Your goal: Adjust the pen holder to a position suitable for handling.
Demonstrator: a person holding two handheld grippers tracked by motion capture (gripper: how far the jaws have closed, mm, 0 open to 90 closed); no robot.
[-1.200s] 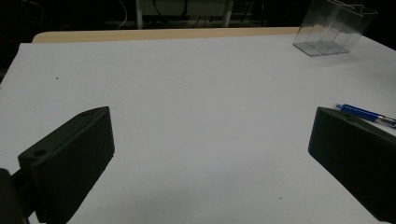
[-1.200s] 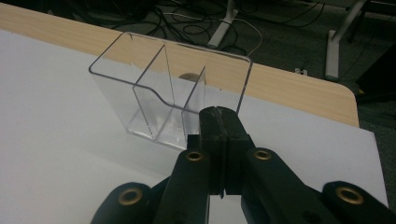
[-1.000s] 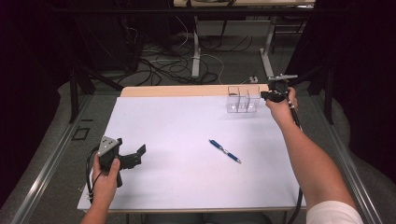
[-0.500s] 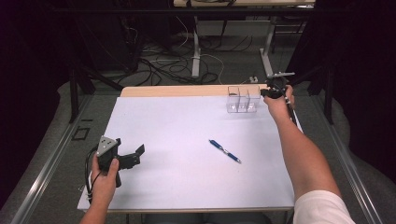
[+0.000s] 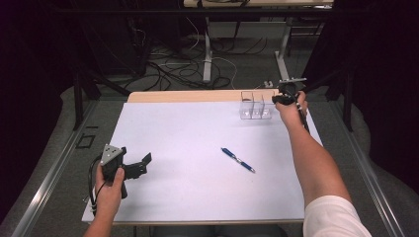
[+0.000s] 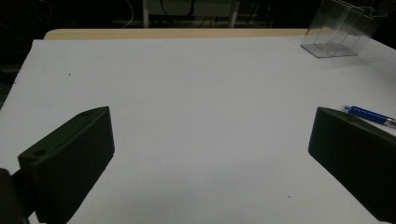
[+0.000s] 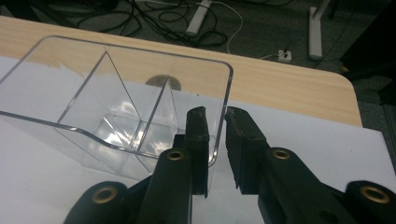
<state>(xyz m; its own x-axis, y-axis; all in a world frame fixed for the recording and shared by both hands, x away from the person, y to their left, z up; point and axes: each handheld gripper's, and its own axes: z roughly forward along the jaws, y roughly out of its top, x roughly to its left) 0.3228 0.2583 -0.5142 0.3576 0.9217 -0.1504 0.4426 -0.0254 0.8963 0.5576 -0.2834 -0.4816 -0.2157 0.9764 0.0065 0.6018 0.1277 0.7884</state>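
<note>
We see a wooden worktop (image 5: pixel 197 95) almost wholly covered by a pale lavender-white sheet (image 5: pixel 197 168), with a strip of bare wood showing along its far edge. At the far right corner stands a clear plastic organizer (image 5: pixel 255 104) divided into compartments, upright on the sheet. Our right tool (image 5: pixel 283 97) reaches it there: in the right gripper view its jaws straddle the organizer's near end wall (image 7: pixel 223 116), one jaw inside the compartment and one outside, closed down to a narrow gap on that wall. Our left tool (image 5: pixel 143 163) hovers over the near left part of the sheet with its jaws spread wide apart and nothing between them. A blue pen (image 5: pixel 237 159) lies flat on the sheet right of centre, well apart from both tools. Beyond the worktop the room is dark, with a grey floor (image 5: pixel 237 74), tangled cables (image 5: pixel 163 74) and white frame legs (image 5: pixel 207 49).
</note>
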